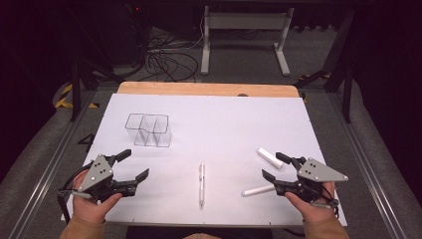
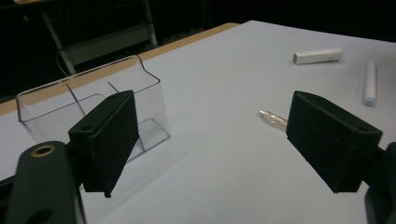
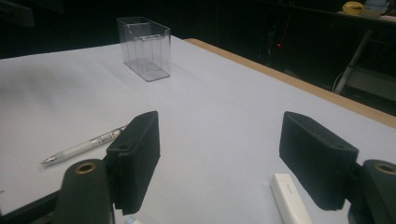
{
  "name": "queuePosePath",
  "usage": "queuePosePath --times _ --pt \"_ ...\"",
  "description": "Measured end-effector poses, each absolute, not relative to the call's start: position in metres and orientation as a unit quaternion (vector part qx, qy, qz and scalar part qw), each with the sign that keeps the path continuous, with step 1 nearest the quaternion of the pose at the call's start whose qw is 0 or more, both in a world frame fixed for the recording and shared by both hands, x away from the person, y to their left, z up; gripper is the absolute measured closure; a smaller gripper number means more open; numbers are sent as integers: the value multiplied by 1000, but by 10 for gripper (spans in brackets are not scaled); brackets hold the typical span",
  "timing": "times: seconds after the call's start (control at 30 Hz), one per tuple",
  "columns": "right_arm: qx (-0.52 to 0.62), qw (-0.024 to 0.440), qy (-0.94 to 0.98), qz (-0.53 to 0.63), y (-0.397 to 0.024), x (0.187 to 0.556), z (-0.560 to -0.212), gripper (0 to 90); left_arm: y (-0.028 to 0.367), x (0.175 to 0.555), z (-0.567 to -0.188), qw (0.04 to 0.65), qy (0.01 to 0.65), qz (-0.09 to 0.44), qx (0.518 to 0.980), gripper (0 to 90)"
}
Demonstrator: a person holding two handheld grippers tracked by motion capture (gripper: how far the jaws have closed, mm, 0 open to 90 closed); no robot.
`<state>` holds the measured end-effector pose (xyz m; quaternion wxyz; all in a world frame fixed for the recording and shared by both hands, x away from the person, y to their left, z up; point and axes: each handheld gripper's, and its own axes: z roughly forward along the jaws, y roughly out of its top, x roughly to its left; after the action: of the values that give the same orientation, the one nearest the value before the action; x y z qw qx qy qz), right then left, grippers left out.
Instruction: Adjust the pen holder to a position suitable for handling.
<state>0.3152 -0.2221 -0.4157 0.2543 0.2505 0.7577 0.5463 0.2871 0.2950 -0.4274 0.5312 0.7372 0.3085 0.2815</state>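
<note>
A clear plastic box point(image 1: 149, 130) with several compartments stands on the white table sheet point(image 1: 224, 124), left of centre. A white pen point(image 1: 201, 183) lies near the front middle. Further right lie a white marker point(image 1: 258, 190) and a short white block point(image 1: 269, 157). My left gripper point(image 1: 139, 163) hovers at the front left, open and holding nothing. Its view shows the clear box point(image 2: 93, 105) beyond the left pad and the pen tip point(image 2: 272, 118) by the right pad. My right gripper point(image 1: 270, 165) is open between the block and the marker, with nothing pressed between its pads. The block point(image 3: 289, 199) lies under its right jaw.
The wooden table edge point(image 1: 209, 89) runs along the far side of the sheet. Beyond it are a white desk frame point(image 1: 244, 35) and loose cables point(image 1: 166, 59) on the floor. Metal rails flank the table.
</note>
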Motion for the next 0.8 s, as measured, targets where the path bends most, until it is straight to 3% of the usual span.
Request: queuePosePath --times 0.8 --pt "236 237 770 544 -218 316 -418 331 299 293 -417 515 300 262 759 273"
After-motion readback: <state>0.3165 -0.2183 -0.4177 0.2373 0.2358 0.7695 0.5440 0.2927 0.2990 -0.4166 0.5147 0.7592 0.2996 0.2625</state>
